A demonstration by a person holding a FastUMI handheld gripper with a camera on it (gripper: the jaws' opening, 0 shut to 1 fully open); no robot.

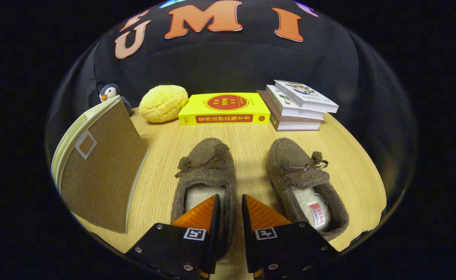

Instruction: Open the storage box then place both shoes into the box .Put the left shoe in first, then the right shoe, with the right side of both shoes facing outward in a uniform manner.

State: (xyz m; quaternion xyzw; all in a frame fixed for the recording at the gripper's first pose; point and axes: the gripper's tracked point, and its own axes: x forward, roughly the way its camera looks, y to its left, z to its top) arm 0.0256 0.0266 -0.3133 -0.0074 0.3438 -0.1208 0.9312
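A: Straddling the left shoe's [206, 175] right collar wall, that's what the gripper [231, 202] is doing. One finger is sitting inside the shoe opening over the pale fleece lining, the other is sitting outside the wall. Can't tell if both are actually pressing on it yet; the gap between them is narrow.

B: Shoe orientation?

A: Left shoe is lying flat on the wooden table [251, 136], long axis running away from the fingers, toe pointing at the yellow book [224, 109], heel end nearest the fingers. A bow is sitting across its vamp.

B: Right shoe [303, 182]?

A: Lying just to the right of the fingers, apart from the left one. Its toe is also pointing away toward the back, but its axis is angling so the heel is swinging outward to the right. A label is showing on its insole.

B: Box?

A: Storage box [99, 175] is standing left of the left shoe, tan fabric face with a small pale tab toward us, cream edging along its top. Looking shut from here, no opening showing.

B: Rest?

A: Penguin plush [109, 92] peeking behind the box, yellow bun-shaped toy [163, 103] beside the yellow book, stack of books [297, 107] lying to the book's right.
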